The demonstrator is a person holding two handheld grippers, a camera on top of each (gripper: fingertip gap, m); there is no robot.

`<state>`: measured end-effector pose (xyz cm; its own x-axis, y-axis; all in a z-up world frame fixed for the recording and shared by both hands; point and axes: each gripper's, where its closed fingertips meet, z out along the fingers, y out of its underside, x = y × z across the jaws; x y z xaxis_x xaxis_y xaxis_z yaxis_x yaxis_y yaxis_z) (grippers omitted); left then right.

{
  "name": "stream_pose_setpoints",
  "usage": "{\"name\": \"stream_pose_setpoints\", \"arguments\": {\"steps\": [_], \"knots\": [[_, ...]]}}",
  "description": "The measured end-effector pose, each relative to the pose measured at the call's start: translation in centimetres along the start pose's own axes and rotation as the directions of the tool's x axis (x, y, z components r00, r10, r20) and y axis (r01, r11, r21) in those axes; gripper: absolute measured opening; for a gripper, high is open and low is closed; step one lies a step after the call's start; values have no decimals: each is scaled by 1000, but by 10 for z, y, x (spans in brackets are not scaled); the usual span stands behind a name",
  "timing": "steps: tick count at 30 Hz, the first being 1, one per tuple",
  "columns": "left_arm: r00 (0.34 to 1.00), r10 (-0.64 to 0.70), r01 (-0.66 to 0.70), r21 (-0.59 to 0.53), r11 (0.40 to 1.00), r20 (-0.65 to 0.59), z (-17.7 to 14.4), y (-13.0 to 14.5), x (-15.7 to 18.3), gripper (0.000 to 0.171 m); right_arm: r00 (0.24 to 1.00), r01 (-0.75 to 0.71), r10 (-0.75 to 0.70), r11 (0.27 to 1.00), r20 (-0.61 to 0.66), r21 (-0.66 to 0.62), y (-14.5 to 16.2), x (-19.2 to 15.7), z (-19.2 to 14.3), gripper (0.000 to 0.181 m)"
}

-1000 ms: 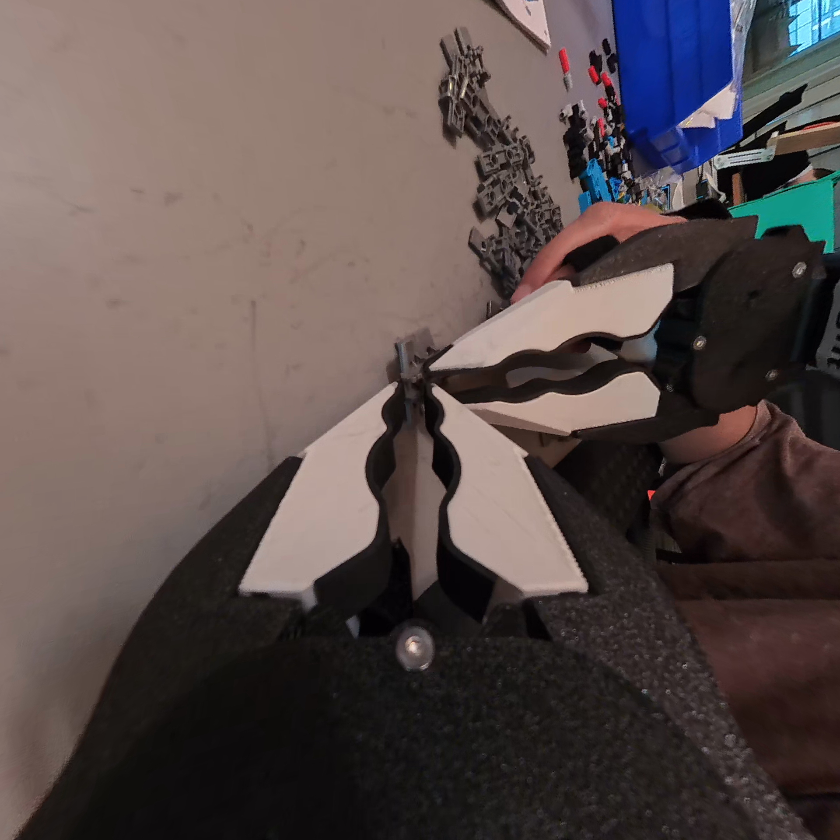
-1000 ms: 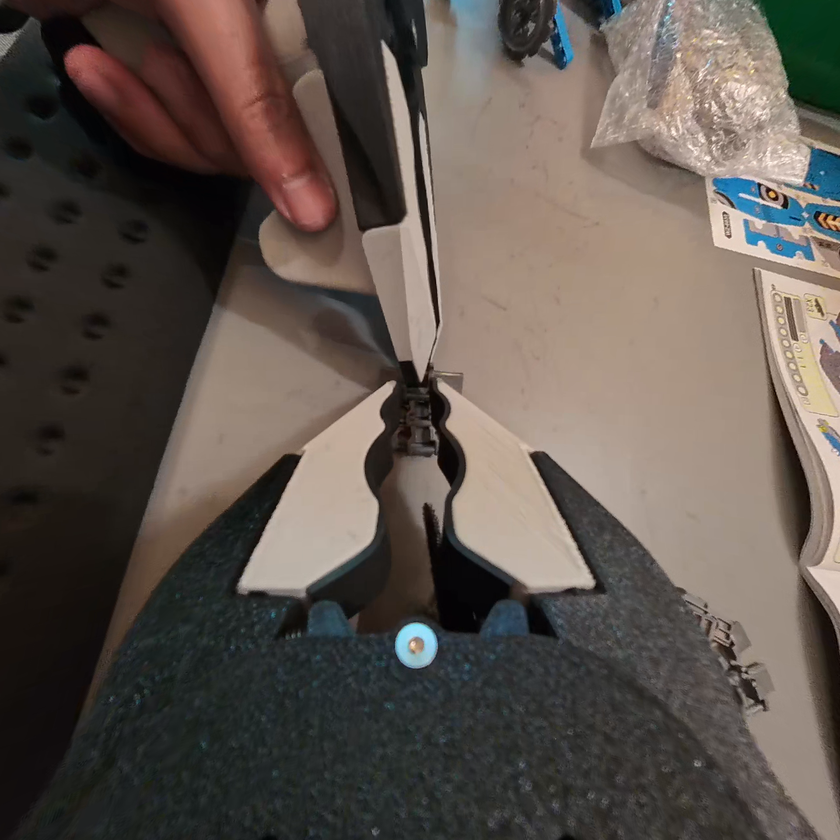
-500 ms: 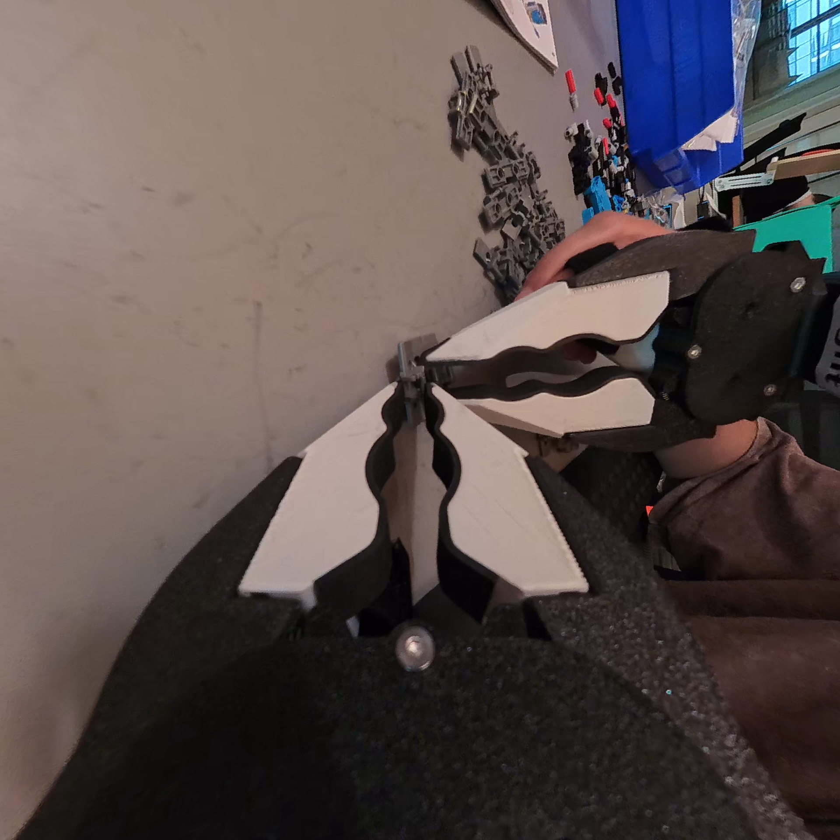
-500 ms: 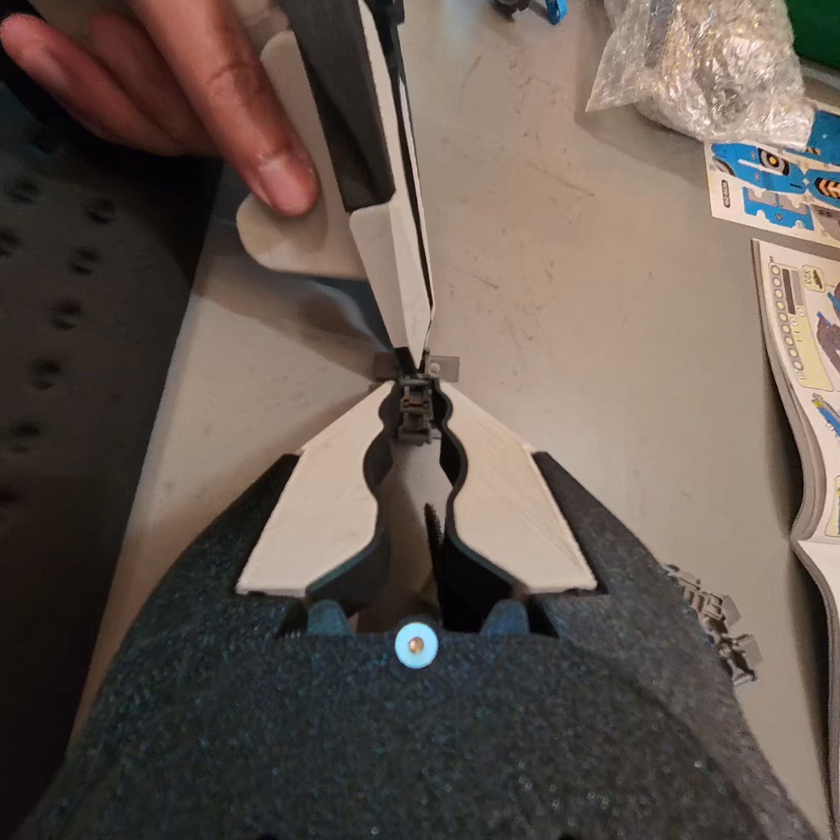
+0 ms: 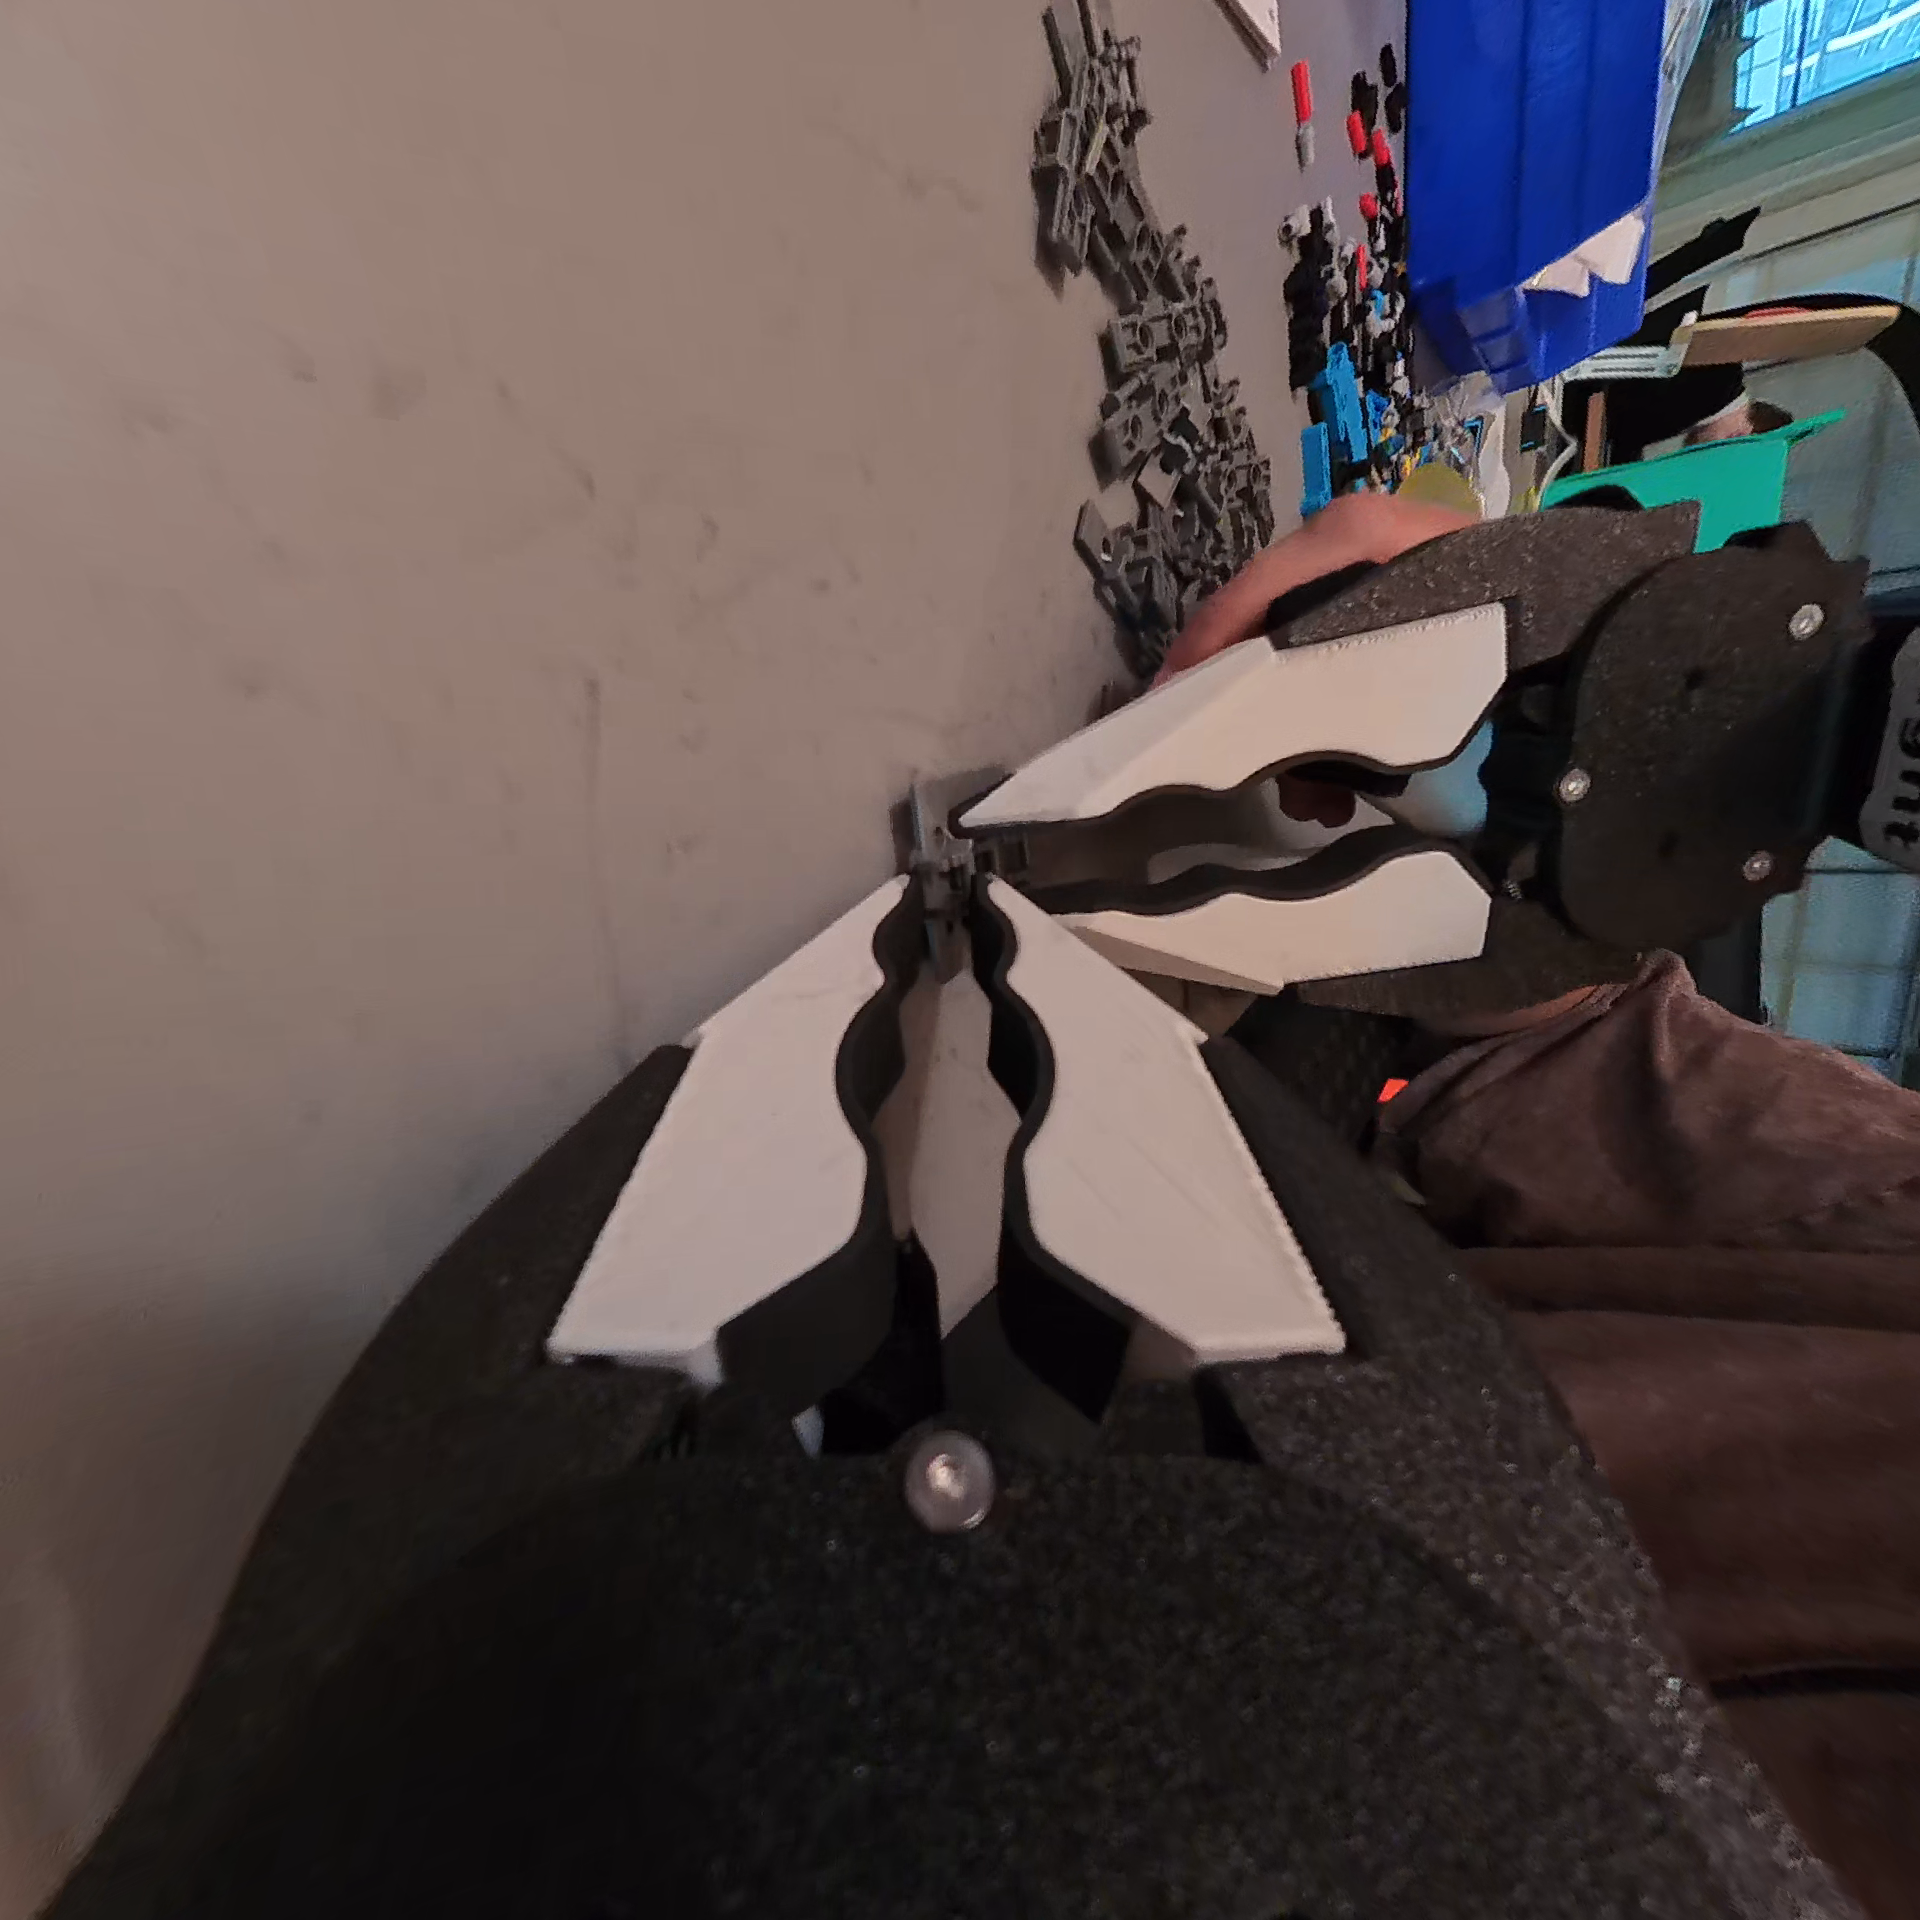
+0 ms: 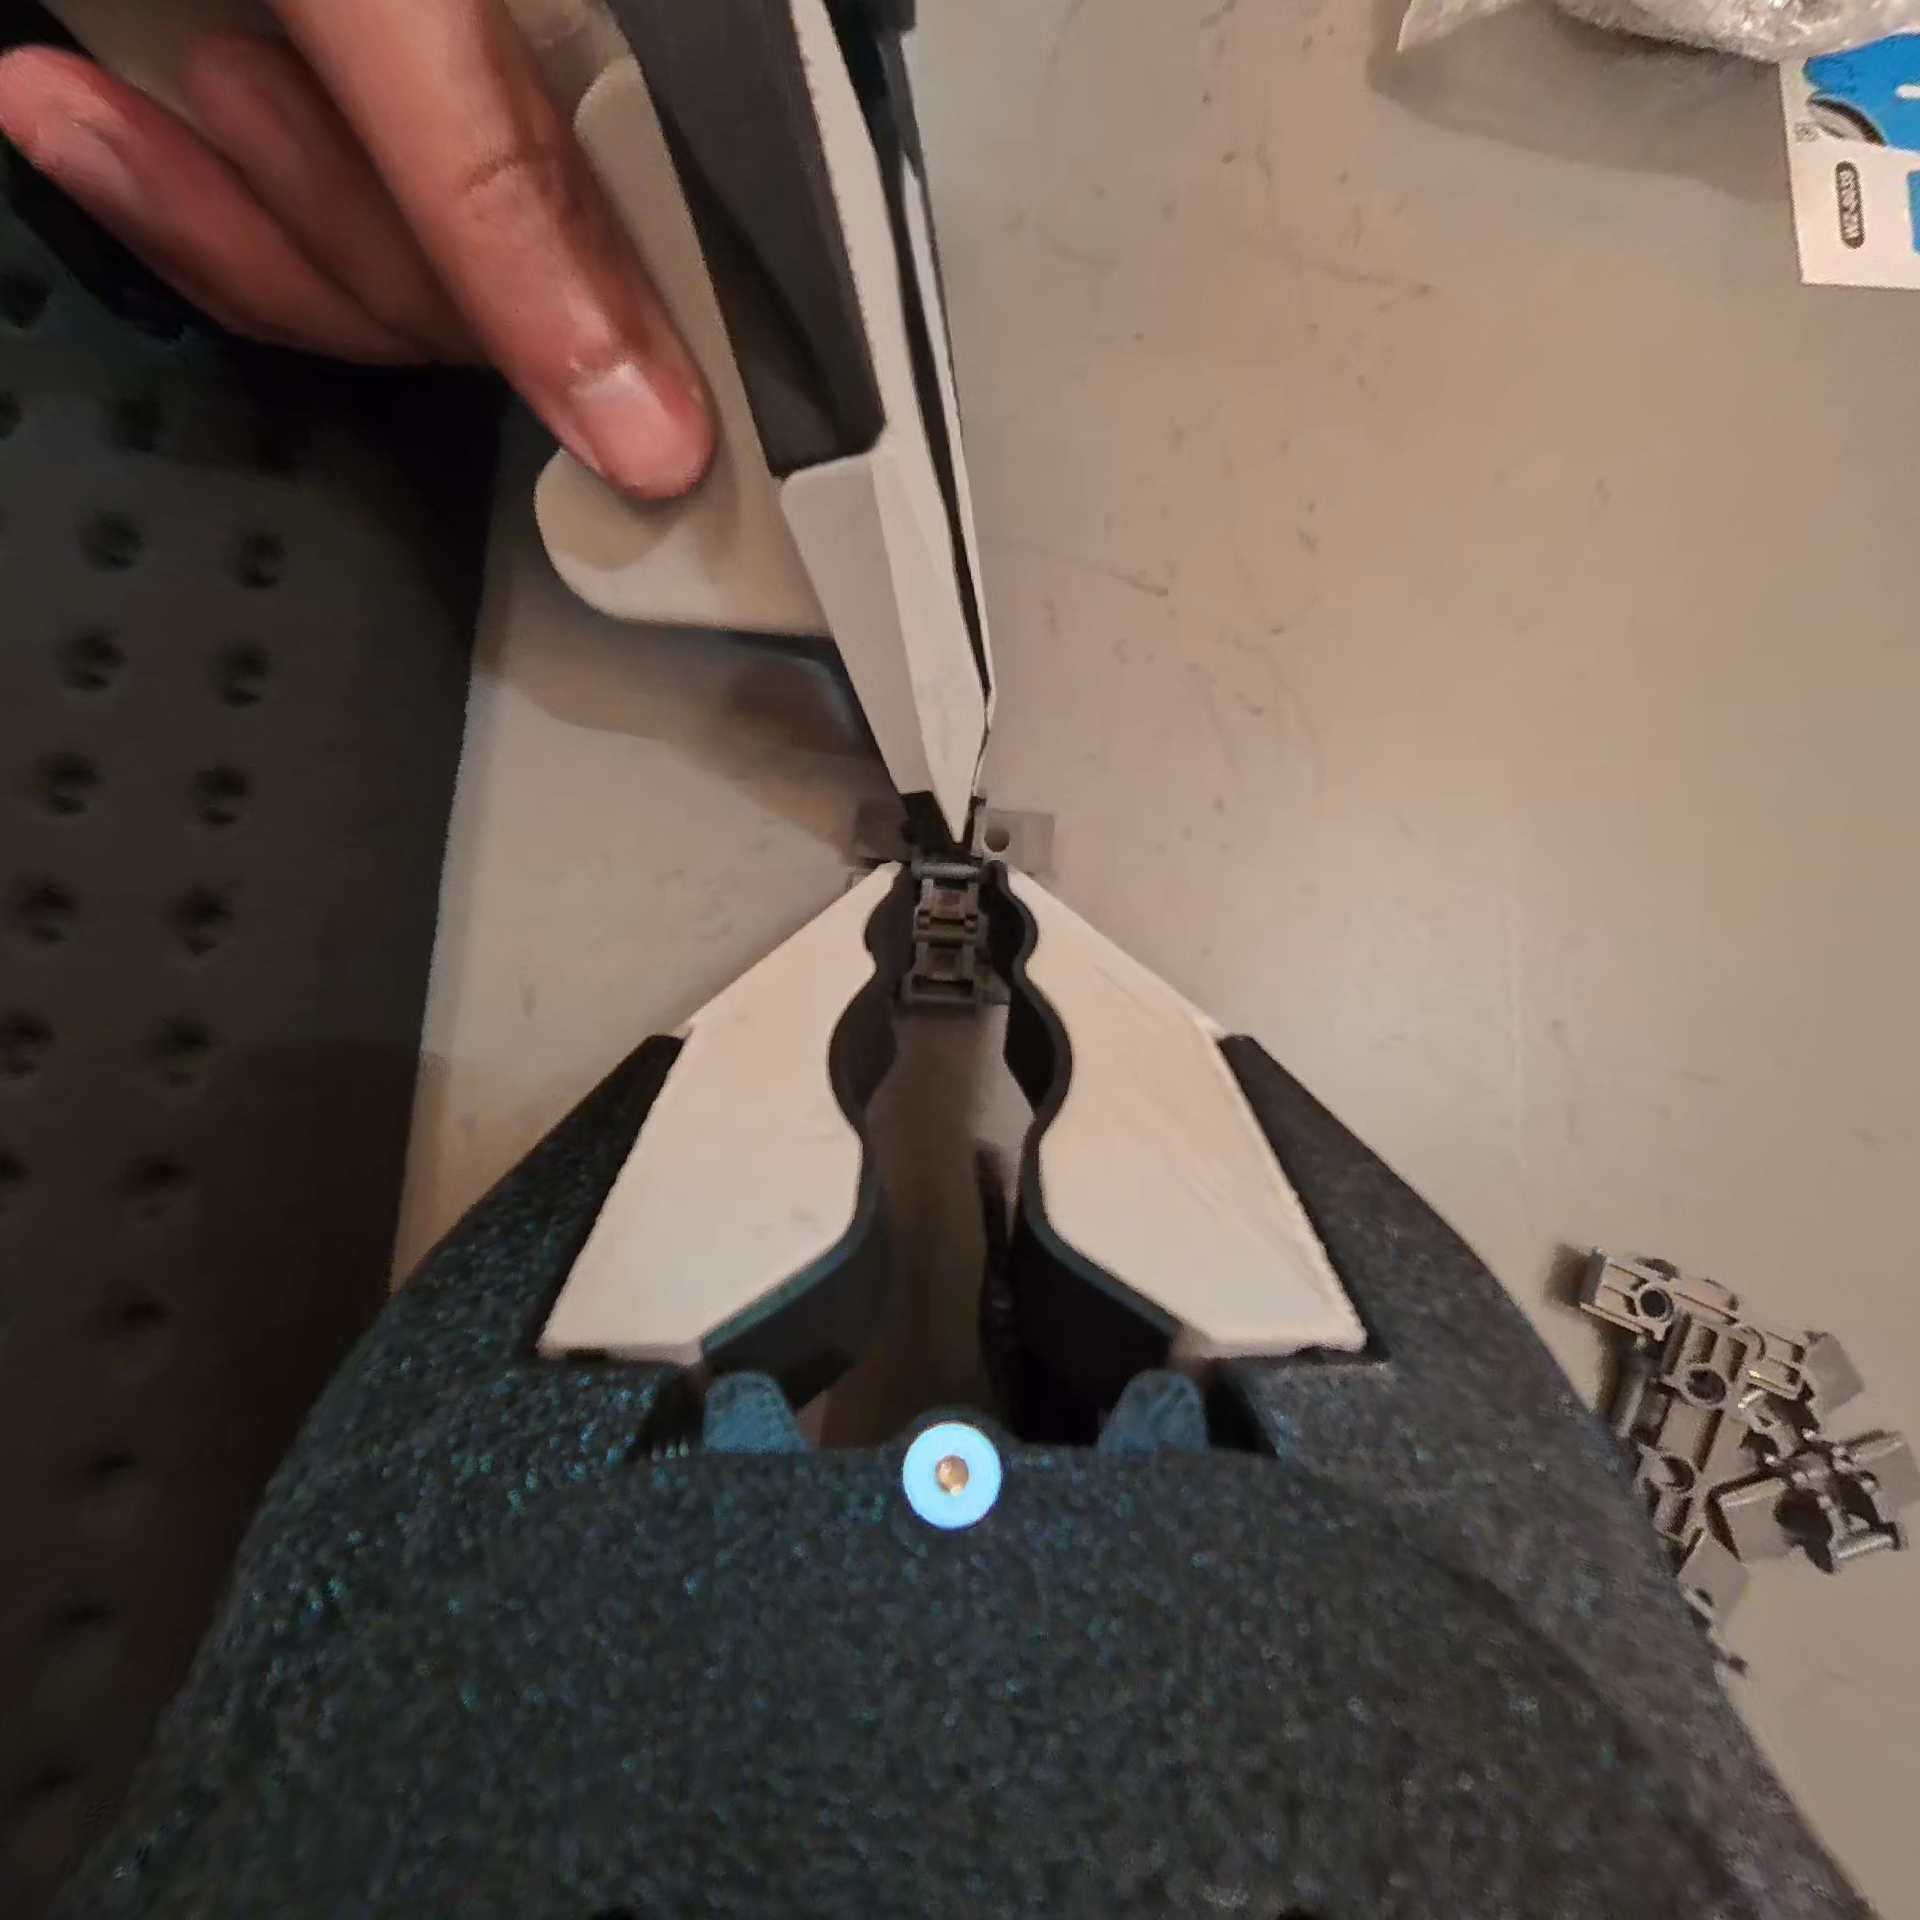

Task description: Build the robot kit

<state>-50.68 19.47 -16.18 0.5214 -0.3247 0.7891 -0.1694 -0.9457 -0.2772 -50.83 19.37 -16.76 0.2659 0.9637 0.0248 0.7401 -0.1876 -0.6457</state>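
Both wrist views close, facing each other; share grey table [image 5: 436,540].

A: where's everything sitting?
B: both grippers meet tip to tip on the table [image 6: 1351,623]. Loose brick pile [image 6: 1725,1413] lies right of the right gripper [image 6: 943,883], sticker sheet [image 6: 1860,156] farther ahead right, perforated mat [image 6: 156,831] left.

Matt grey plastic parts [image 5: 1164,343], smooth scuffed matt tabletop [image 5: 416,520], grainy black foam claw housing [image 6: 935,1662].
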Motion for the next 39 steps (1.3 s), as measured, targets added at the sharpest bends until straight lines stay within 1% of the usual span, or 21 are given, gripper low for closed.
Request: {"name": "stream_pose_setpoints", "arguments": {"steps": [6,10,12,14,15,16,17,18,19,23,25,26,30,33,36,39], "knots": [[1000,19,-19,5,1000,9,0,0,-1,7,996,-80,80,996,26,-28,1,0,1,14],[996,70,-71,6,997,61,1,0,-1,8,989,-134,136,990,64,-30,0,0,1,14],[995,76,-77,5,997,59,0,0,-1,8,990,-132,130,991,63,24,-1,0,1,14],[996,74,-75,15,997,47,1,0,0,8,975,-191,181,979,128,68,0,-1,-3,14],[996,73,-74,22,997,43,0,1,0,8,967,-210,197,975,160,72,0,-1,-8,10],[997,72,-74,26,997,41,0,1,0,8,969,-205,188,974,159,99,-4,3,-15,8],[996,75,-76,27,997,42,0,1,0,8,975,-198,179,970,132,144,-9,10,-21,0],[996,78,-79,27,996,46,0,1,0,8,977,-193,172,965,128,175,-13,11,-26,0],[996,81,-83,25,996,48,0,1,0,8,978,-186,166,967,124,176,-14,11,-27,0],[996,76,-77,21,997,39,0,1,0,8,995,-83,76,990,61,114,-9,5,-12,0],[996,76,-77,23,997,41,0,0,-1,8,997,-63,60,995,43,76,-5,1,-3,0],[996,75,-76,24,997,39,0,1,-1,8,998,-56,54,995,32,77,-6,2,-3,0],[996,84,-84,-6,996,31,0,0,-1,8,992,-118,117,993,53,28,-4,1,-2,0],[994,101,-99,-31,995,45,1,0,-2,7,989,-124,126,992,75,-28,-2,0,-1,0],[992,116,-115,-26,993,56,0,1,-2,7,979,-174,176,984,101,-30,-3,0,0,0],[991,123,-123,-5,992,56,0,0,-2,7,980,-179,180,984,87,-18,-3,0,0,0]]}}
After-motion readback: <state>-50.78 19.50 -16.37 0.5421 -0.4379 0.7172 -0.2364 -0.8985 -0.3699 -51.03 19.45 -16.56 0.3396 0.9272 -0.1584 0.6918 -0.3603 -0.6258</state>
